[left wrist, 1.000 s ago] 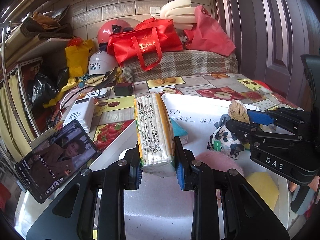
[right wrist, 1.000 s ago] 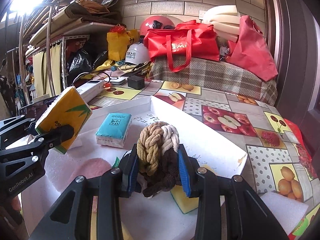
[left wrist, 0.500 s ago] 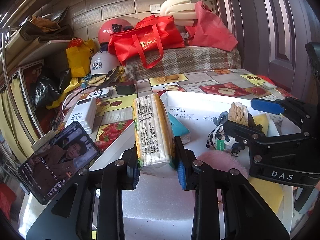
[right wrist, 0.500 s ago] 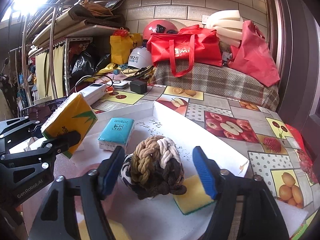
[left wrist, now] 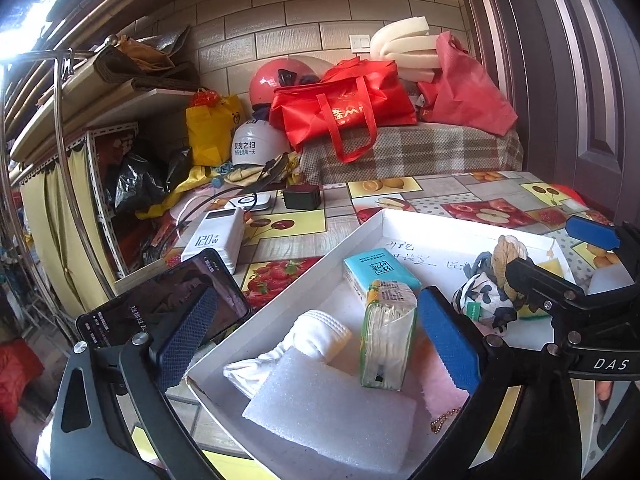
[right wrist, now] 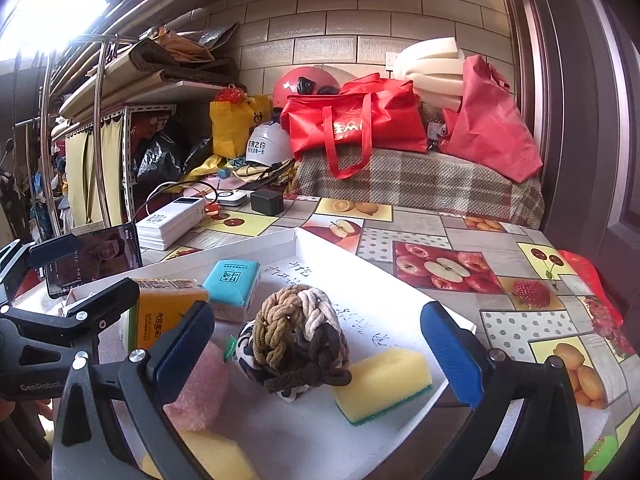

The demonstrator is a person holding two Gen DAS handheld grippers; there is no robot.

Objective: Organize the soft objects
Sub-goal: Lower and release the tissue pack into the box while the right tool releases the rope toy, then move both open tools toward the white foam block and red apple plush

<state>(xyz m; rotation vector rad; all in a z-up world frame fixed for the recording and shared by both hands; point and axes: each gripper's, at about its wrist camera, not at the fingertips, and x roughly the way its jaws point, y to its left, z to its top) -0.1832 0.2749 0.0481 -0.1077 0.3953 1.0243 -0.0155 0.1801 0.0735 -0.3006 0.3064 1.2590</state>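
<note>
A white tray (left wrist: 280, 304) holds soft things. The yellow tissue pack (left wrist: 386, 336) stands on end in it, also in the right wrist view (right wrist: 164, 316). My left gripper (left wrist: 316, 336) is open around it, not touching. A teal tissue pack (left wrist: 378, 270), a white sock (left wrist: 316, 336) and a white foam block (left wrist: 332, 412) lie nearby. The braided rope knot (right wrist: 302, 332) sits on a black-and-white cloth toy (left wrist: 480, 300), between the wide-open jaws of my right gripper (right wrist: 316, 344). A yellow sponge (right wrist: 384, 376) and a pink puff (right wrist: 200, 388) lie beside it.
A phone (left wrist: 160, 312) leans left of the tray, with a white power bank (left wrist: 214, 238) and a black charger (left wrist: 302, 196) behind. Red bags (left wrist: 340, 112) and helmets (left wrist: 256, 148) fill the back. The fruit-print tablecloth (right wrist: 460, 272) runs right of the tray.
My left gripper has opened and let go of the yellow tissue pack, which now stands in the tray. My right gripper opened wider after releasing the rope knot.
</note>
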